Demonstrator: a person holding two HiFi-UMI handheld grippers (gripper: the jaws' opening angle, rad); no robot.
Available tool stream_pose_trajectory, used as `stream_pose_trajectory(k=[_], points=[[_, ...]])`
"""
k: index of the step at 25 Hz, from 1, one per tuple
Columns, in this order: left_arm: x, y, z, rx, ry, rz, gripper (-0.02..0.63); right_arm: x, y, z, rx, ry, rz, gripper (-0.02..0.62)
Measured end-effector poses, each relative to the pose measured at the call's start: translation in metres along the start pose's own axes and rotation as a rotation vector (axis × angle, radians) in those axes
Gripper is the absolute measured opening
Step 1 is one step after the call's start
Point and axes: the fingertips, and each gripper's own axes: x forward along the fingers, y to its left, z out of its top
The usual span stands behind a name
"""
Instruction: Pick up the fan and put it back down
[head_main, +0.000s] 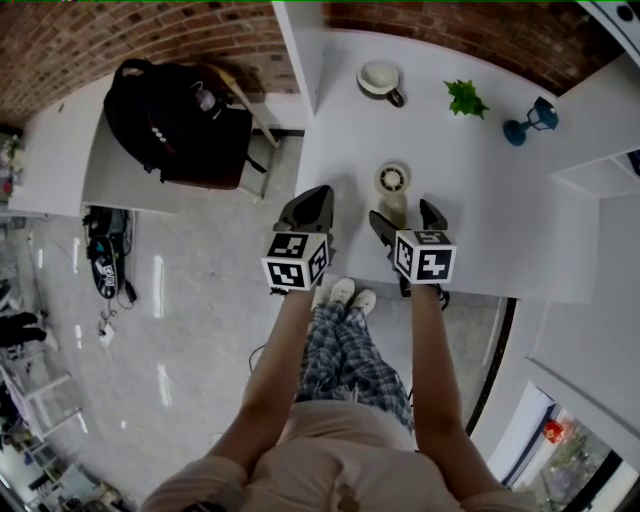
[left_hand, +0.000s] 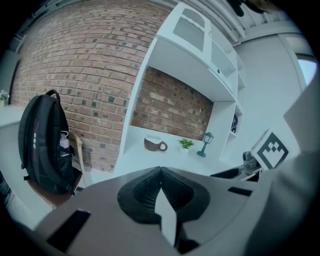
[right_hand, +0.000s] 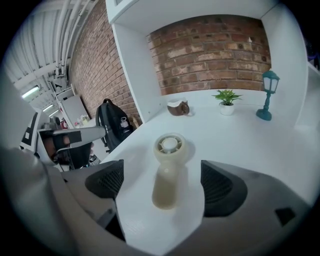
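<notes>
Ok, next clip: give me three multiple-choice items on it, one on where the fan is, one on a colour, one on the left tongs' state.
1. Where is the fan?
A: on the desk, between the right tongs
B: against the desk's back wall
C: off the desk

2. What colour is the lamp?
A: red
B: teal
C: yellow

3. The left tongs are:
A: wide open
B: shut on the fan
C: shut, empty

Answers:
1 A, the right gripper view shows it lying between the open pads, untouched.
2 B, its post and shade are teal.
3 C, the pads meet with nothing between them.
</notes>
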Motion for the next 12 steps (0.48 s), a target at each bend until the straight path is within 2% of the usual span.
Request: stream_pose_trajectory(k=[4,8,12], points=[[-0.008,-0.003,0.013,0.015,-0.018,-0.003,0.028,-0.026,-0.008,0.016,0.010,-0.083,-0.021,0.464],[-0.018,-0.009,0.034,0.042,-0.050,-0.011,0.028,-0.066,-0.025,0.041,0.022,-0.235,-0.066,0.323],[-0.032,-0.014,0.057,0.072,-0.083,-0.012,0.028,-0.110,-0.039,0.063,0.002,-0.353,-0.125,0.242]])
